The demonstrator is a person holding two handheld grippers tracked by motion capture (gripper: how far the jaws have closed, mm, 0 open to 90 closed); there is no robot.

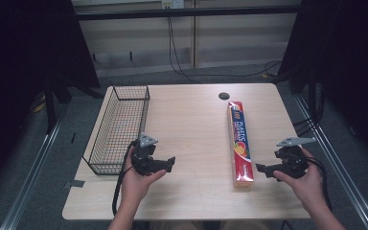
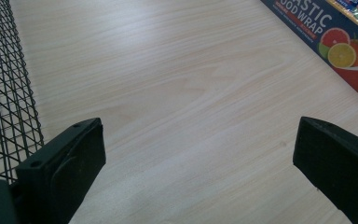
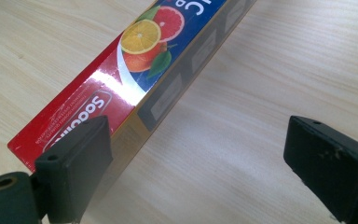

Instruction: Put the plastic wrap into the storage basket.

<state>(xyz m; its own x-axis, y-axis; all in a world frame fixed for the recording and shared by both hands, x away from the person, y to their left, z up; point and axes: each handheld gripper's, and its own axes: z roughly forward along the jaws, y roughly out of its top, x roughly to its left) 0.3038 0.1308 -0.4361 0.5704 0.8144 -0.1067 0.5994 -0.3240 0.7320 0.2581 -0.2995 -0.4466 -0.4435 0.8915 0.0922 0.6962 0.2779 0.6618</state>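
A long red and blue box of plastic food wrap (image 1: 240,143) lies lengthwise on the right half of the wooden table (image 1: 191,124). My right gripper (image 1: 263,169) hovers just right of the box's near end, jaws open; in the right gripper view the box (image 3: 140,65) runs past the left jaw, and bare wood lies between the jaws. My left gripper (image 1: 167,163) is held open over bare table just right of the near end of a black wire basket (image 1: 120,127). In the left gripper view the basket mesh (image 2: 4,84) is at left and the box (image 2: 340,42) at upper right.
A dark round hole (image 1: 224,96) sits in the table near the far edge, just beyond the box. Cables hang down behind the table. The table's front edge is close to both hands.
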